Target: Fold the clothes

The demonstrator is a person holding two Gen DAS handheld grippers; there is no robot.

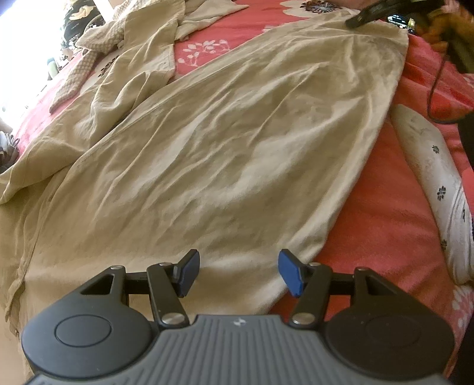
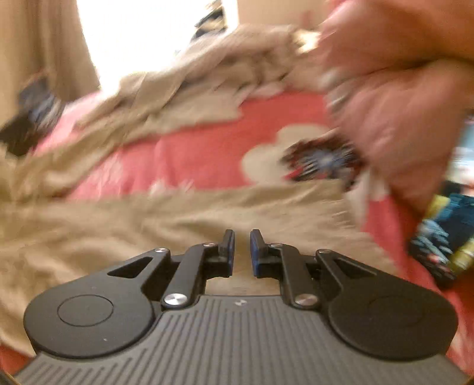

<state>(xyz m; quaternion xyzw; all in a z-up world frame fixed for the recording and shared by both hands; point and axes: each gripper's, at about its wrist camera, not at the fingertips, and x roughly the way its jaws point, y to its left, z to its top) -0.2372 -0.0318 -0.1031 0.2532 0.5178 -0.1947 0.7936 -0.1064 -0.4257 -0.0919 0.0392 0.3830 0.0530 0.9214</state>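
A red flowered bed (image 1: 385, 207) is covered for much of its width by a beige garment (image 1: 222, 148), spread flat with its long axis running straight away from the left tongs (image 1: 238, 272) toward the far end, where the right tongs (image 1: 360, 17) are seen at the opposite edge. A second beige garment (image 1: 133, 68) lies crumpled beyond, to the left. The left tongs are held wide apart over the near hem, nothing between them. In the blurred right wrist view, the right tongs (image 2: 242, 251) are nearly closed, a narrow gap remaining, with cloth below; a grip cannot be confirmed. A lengthwise fold is judged likely.
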